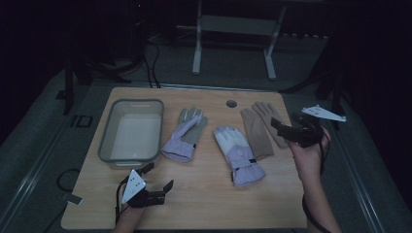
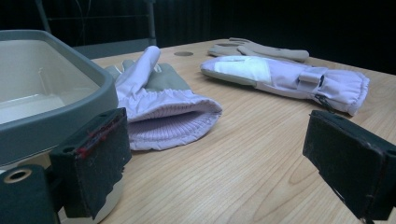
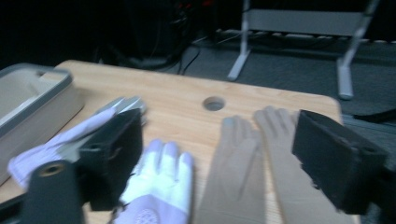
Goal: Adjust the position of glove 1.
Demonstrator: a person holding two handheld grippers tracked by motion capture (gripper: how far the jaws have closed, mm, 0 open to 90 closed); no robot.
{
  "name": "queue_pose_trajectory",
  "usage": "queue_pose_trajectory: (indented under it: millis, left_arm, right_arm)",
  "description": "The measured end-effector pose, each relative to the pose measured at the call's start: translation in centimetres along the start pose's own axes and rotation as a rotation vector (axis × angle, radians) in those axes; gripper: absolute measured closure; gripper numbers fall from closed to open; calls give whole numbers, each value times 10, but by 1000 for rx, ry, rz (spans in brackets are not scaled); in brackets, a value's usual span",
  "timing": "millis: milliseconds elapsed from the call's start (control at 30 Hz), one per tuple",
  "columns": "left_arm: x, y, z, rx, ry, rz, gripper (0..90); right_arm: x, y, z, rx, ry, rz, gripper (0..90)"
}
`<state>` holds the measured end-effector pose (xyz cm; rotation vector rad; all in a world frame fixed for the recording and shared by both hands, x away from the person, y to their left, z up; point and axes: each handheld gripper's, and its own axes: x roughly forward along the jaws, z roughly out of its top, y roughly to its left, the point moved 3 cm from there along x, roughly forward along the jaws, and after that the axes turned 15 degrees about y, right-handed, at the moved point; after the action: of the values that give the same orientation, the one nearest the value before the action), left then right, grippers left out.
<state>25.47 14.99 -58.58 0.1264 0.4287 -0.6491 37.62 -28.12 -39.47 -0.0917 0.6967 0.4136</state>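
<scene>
A lilac glove with a grey palm lies beside a grey bin. A second lilac and white glove lies mid-table, and two beige gloves lie side by side to its right. My left gripper rests low near the front edge, open, with nothing between its jaws; ahead of it are the bin's corner and the lilac glove's cuff. My right gripper hangs in the air over the beige gloves, its jaws wide apart and empty.
The wooden table has a round cable hole near its far edge. The bin looks empty inside. A metal frame stands on the floor beyond the table. Bare wood lies along the table's front.
</scene>
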Motion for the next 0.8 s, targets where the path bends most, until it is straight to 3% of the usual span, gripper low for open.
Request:
queue_pose_trajectory:
  millis: [133, 167, 200, 367, 433, 467, 800]
  left_arm:
    - [0, 1, 0, -4, 5, -2, 77]
    - [0, 1, 0, -4, 5, -2, 77]
    - [0, 0, 0, -3, 5, -5, 77]
    - [0, 0, 0, -3, 5, -5, 77]
    - [0, 0, 0, -3, 6, -5, 77]
    - [0, 0, 0, -3, 6, -6, 77]
    - [0, 0, 0, 0, 6, -6, 78]
  right_arm:
    - [18, 22, 9, -50, 42, 34, 180]
    - [18, 22, 9, -50, 42, 34, 180]
    - [27, 31, 13, -80, 59, 46, 145]
    - [52, 61, 21, -146, 96, 100, 136]
    - [56, 65, 22, -149, 100, 99, 135]
    - [69, 77, 26, -164, 126, 117, 135]
    - [124, 119, 39, -181, 210, 154, 135]
